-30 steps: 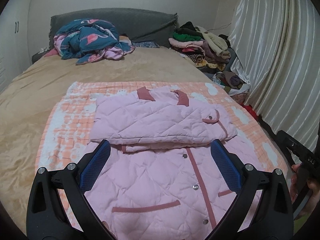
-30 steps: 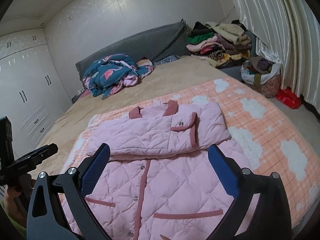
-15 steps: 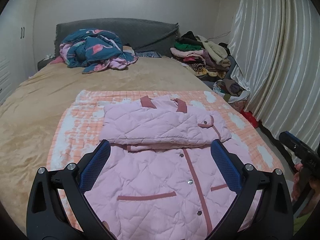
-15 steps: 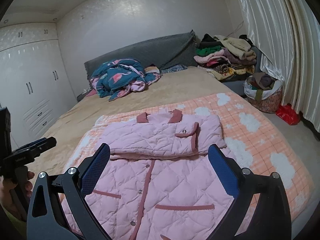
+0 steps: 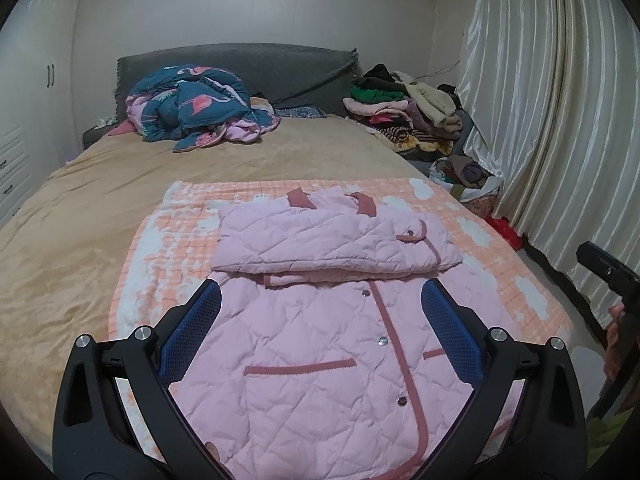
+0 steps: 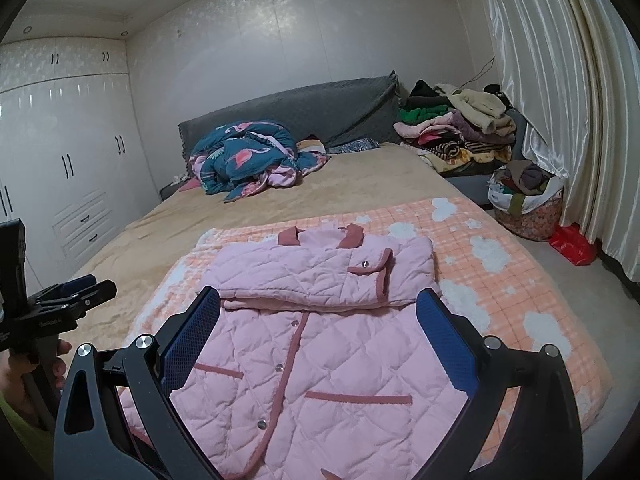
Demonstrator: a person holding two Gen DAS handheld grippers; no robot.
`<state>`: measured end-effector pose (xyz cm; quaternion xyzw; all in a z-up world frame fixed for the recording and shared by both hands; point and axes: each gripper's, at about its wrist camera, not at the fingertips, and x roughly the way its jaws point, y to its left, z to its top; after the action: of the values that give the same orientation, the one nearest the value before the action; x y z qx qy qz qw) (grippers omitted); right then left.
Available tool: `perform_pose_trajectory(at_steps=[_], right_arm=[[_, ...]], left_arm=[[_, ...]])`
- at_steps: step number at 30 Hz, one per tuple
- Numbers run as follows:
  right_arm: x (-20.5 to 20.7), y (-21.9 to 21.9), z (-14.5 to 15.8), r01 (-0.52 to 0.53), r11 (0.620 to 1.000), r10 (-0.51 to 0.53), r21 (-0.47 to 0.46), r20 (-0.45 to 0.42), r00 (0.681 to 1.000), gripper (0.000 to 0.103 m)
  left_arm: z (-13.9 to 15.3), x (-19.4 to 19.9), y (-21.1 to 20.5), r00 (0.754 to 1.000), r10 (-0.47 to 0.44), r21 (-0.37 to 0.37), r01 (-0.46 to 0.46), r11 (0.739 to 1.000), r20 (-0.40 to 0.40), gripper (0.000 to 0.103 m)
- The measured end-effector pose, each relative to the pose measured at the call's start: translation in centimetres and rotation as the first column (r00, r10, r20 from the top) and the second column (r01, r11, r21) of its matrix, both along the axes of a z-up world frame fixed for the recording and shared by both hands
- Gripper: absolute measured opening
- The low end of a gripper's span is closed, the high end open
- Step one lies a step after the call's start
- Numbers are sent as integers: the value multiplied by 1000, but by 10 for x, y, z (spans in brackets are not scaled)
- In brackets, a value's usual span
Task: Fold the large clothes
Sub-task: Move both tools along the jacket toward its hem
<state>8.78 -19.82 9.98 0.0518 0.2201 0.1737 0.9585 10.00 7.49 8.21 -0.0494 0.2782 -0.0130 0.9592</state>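
A pink quilted jacket [image 5: 320,344] with darker pink trim lies flat on an orange checked blanket [image 5: 160,240] at the foot of the bed. Both sleeves are folded across its chest in a band [image 5: 332,240]. It also shows in the right wrist view [image 6: 320,360]. My left gripper [image 5: 320,332] is open and empty, held above the jacket's lower half. My right gripper [image 6: 318,328] is open and empty, also above the lower half. The left gripper shows at the left edge of the right wrist view [image 6: 72,296].
A blue flamingo-print duvet [image 5: 196,108] is bunched at the grey headboard [image 5: 260,64]. A pile of clothes [image 5: 404,112] lies at the bed's far right, with a full bag [image 6: 528,196] on the floor by the curtains [image 5: 552,120]. White wardrobes [image 6: 60,160] stand at left.
Both grippers have pulled back and risen away from the jacket, so more of the bed and room shows. The jacket has not moved.
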Motion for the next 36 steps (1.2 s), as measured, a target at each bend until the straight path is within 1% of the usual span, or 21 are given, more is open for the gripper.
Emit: perform_pose_trajectory(at_steps=[9,14,27,36], right_arm=[[-11,-10,-9,16,999,-17,-33,-16,1000,98],[-14,-15,-18,28,998,-30,-58,-32,999,98],[-16,-32,-58,59,992,-72,-114,-114,991,98],[-13,-40,-84,74,989,-95,-127,-168,981,98]], left_arm=[[-13,-15,5,1000,19,26,-18,999,-20,94],[-25,-18,9,999,29,37,-27,999,-42,94],[-56,-22,15,992,53,61,-46,997,-112,94],[-81,-21,21,981,67,70,-55,996,-181,94]])
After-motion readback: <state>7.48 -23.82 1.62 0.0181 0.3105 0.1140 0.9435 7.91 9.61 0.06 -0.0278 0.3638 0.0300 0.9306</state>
